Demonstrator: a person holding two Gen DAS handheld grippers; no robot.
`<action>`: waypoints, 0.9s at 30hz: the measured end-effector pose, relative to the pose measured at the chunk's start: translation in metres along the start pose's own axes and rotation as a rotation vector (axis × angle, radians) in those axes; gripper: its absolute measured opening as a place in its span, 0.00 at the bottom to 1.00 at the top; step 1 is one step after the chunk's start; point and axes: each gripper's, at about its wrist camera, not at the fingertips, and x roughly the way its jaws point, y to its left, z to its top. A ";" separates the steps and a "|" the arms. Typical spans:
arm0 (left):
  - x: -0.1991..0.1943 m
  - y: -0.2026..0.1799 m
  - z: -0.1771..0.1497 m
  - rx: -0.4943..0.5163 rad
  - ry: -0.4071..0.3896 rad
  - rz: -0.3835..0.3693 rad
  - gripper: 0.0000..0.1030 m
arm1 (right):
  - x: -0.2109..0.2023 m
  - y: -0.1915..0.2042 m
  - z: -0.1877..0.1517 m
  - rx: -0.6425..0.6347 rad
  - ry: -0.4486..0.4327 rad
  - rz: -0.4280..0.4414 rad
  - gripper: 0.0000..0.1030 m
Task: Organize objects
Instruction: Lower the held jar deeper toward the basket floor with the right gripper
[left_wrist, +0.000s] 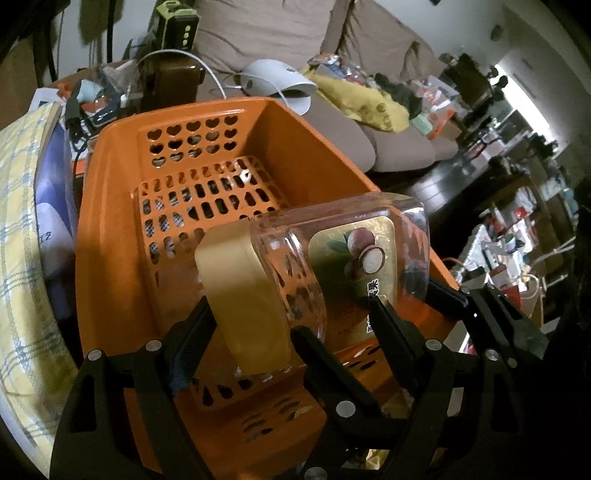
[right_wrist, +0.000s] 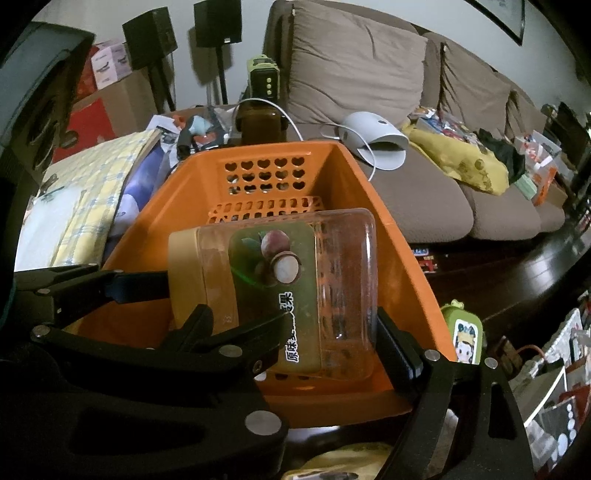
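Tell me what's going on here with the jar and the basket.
A person is holding a clear jar on its side with two hand-held tools, at the near end of an orange basket. The left tongs straddle its tan lid. The right tongs straddle its body near the base. Both appear to grip it, and the jar seems not yet let go.

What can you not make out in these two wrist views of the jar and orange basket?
1. Right wrist view: the label's lower text is partly covered by the right gripper.
2. Both views: the clear jar's underside is hidden by the jar itself, so contact with the orange basket is unclear.
3. Left wrist view: whether the left gripper presses the tan lid cannot be told.
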 end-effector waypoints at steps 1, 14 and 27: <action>0.001 0.000 0.000 -0.002 0.000 -0.004 0.79 | 0.000 0.000 0.000 0.003 0.003 -0.004 0.85; 0.002 -0.002 0.001 0.001 0.003 -0.003 0.79 | 0.001 -0.005 0.000 0.005 0.005 -0.009 0.85; 0.001 0.001 0.001 -0.013 0.005 -0.011 0.79 | 0.000 -0.005 -0.001 0.008 0.003 0.001 0.85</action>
